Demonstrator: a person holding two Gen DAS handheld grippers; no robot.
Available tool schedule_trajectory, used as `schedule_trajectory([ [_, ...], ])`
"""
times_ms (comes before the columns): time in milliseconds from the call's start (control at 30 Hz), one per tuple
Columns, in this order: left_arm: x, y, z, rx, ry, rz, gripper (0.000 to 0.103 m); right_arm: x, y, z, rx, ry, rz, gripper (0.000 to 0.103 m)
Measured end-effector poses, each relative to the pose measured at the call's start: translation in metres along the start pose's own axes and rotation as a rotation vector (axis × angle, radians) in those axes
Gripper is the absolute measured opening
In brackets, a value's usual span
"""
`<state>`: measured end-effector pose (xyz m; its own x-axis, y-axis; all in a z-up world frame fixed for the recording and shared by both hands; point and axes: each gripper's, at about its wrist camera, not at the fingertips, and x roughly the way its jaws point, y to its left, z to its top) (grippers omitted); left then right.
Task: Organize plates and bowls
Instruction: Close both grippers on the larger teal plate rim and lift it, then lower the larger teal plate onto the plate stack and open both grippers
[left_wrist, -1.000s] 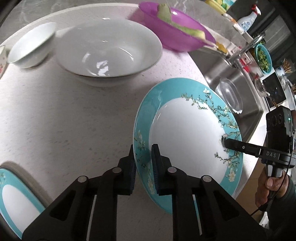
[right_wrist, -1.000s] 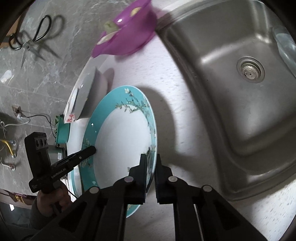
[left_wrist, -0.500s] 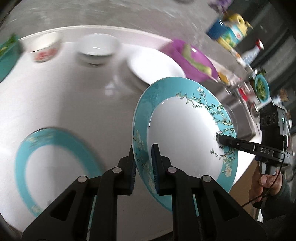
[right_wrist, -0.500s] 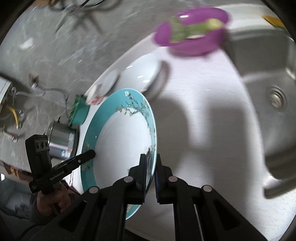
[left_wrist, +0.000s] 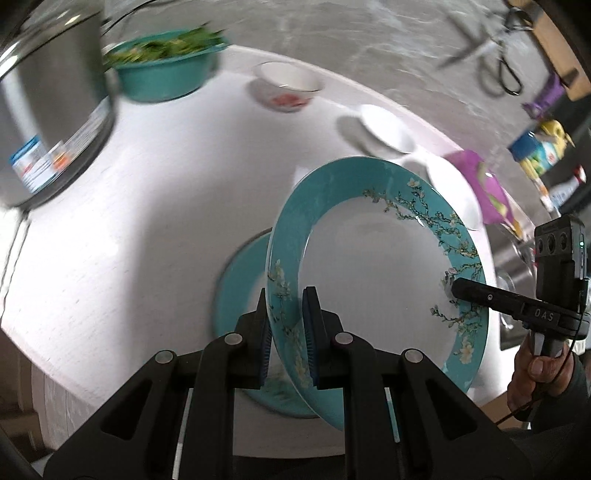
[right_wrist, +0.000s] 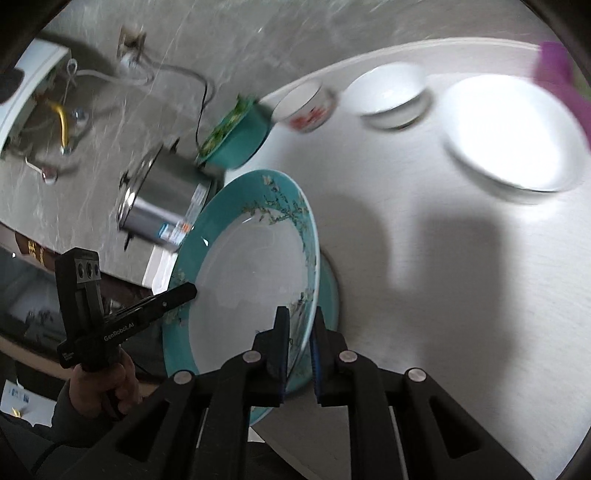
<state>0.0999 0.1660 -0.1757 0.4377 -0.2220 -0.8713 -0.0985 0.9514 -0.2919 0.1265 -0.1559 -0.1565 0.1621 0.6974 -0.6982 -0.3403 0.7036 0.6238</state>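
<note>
Holding the plate (left_wrist: 384, 266) by opposite rim edges, we had both sets of tongs closed on it: the left tongs (left_wrist: 287, 332) pinched the near rim in the left view, the right tongs (right_wrist: 298, 339) the rim across from it. It hung tilted above a second plate (left_wrist: 240, 295) of the same teal pattern lying flat on the worktop (left_wrist: 140, 206), so we judged the step to be stacking one on the other.

Several things could go wrong from there. Each grip caught only a thin strip of glazed rim, so if either hand twisted or the two drifted apart, the plate could slip out and chip on the lower one. Lowering it tilted would land one edge first and could knock the lower plate sideways. That plate sat near the worktop's front edge, so a shove could push it toward the drop. Releasing one side early would leave the whole weight levered on the other pinch.

Farther back stood a steel pot (left_wrist: 48, 122), a teal bowl (left_wrist: 166, 70) of greens, a small bowl (left_wrist: 286, 85) with a red motif, a white bowl (left_wrist: 386, 127) and a wide white bowl (right_wrist: 513, 133).

Readable writing: "DAS" on the right tool in the left view, "GenRobot.AI" on the left tool in the right view. The pot's label was too blurred to read.
</note>
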Motion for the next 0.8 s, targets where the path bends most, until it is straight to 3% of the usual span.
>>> schedule_trajectory([
  [133, 0.007, 0.028, -0.008, -0.022, 0.02, 0.02, 0.014, 0.033, 0.008, 0.007, -0.037, 0.048, -0.016, 0.013],
  [300, 0.02, 0.037, -0.021, -0.008, 0.038, 0.033, 0.015, 0.057, 0.009, 0.009, -0.047, 0.085, -0.05, 0.013],
  [800, 0.054, 0.042, -0.034, 0.021, 0.069, 0.054, 0.017, 0.073, 0.01, -0.01, -0.137, 0.1, -0.172, 0.013],
])
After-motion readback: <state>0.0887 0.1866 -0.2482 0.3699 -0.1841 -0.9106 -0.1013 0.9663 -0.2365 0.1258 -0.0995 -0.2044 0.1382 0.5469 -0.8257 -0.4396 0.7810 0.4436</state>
